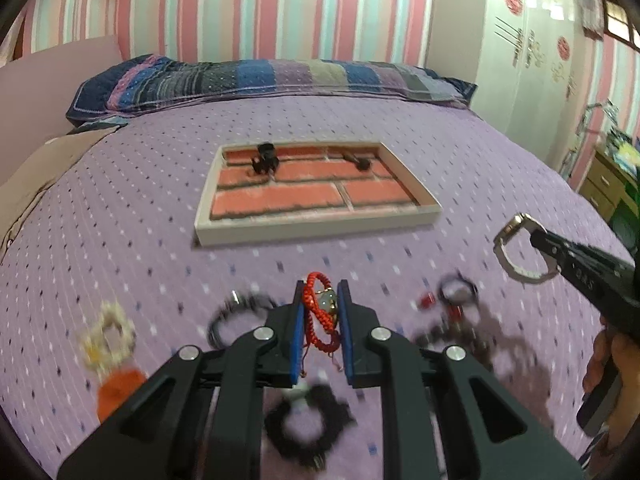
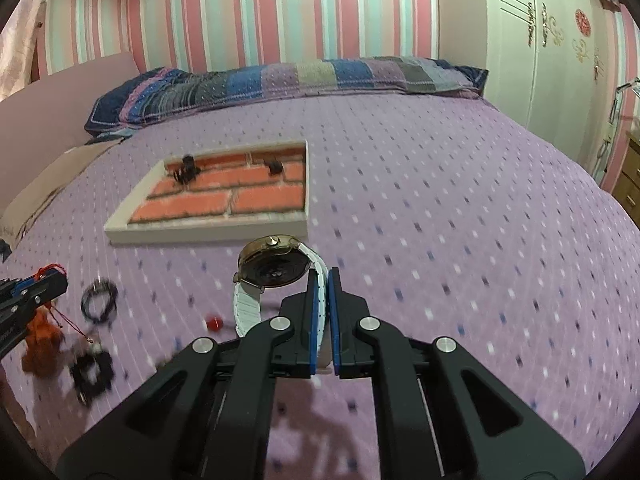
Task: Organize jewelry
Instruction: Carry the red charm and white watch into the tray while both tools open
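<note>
Here, between the blue-padded fingers [image 1: 299,320] of the left gripper [image 1: 320,292] hangs a red braided cord bracelet with a pale green bead [image 1: 320,312], pinched low in the middle of the left wrist view; the fingers are nearly closed on it. In the right wrist view the right gripper [image 2: 323,280] has its fingers [image 2: 313,304] pressed together on the white link strap of a round gold-cased wristwatch [image 2: 274,266], whose dark case back faces the camera at frame centre. No writing can be read on either piece.

Outward on the purple dotted bedspread [image 1: 140,220], blurred loose pieces lie around the left gripper: a black ring-shaped bracelet [image 1: 236,314] to its left, a cream beaded bracelet [image 1: 108,334] at lower left, a frilly black band [image 1: 306,424] at the bottom edge. Farther up, at frame centre, sits a shallow white-rimmed tray lined with red brick print [image 1: 320,226], holding two small black items [image 1: 265,158] along its far edge. A striped patchwork pillow [image 1: 260,78] lies beyond it.
</note>
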Demonstrator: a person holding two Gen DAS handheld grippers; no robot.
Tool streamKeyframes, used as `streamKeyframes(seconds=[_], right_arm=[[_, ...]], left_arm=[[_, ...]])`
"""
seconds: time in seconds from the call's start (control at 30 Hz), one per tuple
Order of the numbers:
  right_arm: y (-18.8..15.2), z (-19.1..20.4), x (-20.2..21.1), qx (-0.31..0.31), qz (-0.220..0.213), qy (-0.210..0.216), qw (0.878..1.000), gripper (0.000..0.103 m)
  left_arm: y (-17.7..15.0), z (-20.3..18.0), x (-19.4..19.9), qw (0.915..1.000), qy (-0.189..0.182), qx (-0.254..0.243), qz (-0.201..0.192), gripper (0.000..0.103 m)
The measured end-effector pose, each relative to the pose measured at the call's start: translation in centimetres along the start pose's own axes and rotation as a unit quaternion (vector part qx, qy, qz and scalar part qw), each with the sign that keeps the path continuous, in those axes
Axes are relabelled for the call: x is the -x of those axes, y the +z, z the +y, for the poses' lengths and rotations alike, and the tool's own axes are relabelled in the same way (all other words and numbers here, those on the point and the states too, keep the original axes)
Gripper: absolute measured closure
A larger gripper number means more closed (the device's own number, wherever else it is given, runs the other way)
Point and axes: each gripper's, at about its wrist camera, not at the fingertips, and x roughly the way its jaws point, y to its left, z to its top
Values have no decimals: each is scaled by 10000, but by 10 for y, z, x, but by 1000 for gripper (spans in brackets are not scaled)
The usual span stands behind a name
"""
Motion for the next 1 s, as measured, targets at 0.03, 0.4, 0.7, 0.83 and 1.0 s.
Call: streamKeyframes(seconds=[0.03, 0.4, 0.7, 0.83, 1.0], right_arm=[[11, 3, -6, 3, -25, 26, 10000, 97], [106, 35, -105, -46, 167, 183, 9997, 97], [129, 64, -221, -32, 1002, 148, 9948, 97], [132, 70, -252, -46, 1217, 26, 9926, 97], [136, 72, -275, -38, 1346, -99, 9908, 97]], left_arm=[[9, 4, -3, 10000, 23, 23, -14, 87], [115, 63, -95, 9985, 288, 281, 372, 87], [131, 91, -206, 9913, 518, 279, 1178, 87], [135, 106, -237, 9872, 578, 445, 1415, 87], [144, 115, -261, 9843, 683, 424, 1570, 87]])
